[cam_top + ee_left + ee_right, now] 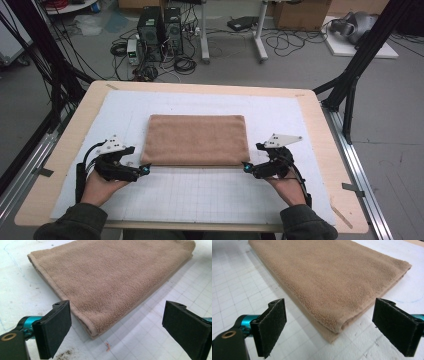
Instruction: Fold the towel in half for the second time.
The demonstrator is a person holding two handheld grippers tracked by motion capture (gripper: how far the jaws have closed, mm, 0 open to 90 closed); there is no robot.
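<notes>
While the left gripper (145,170) and the right gripper (246,167) are both waiting wide open at the two near corners, one folded brown towel (196,139) is lying flat in the middle of the white surface (200,195). I think the grasp is not yet made, so the next fold is still remaining.

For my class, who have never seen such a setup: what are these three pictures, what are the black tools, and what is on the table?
A person sits at a table with a hand-held gripper in each hand. One picture looks down from above; the other two come from small cameras riding on each tool. The left gripper and right gripper each point at a near corner of a folded brown towel, which lies flat on a white gridded mat. In both gripper views the black jaws stand wide open, either side of a towel corner. Nothing is held.
</notes>
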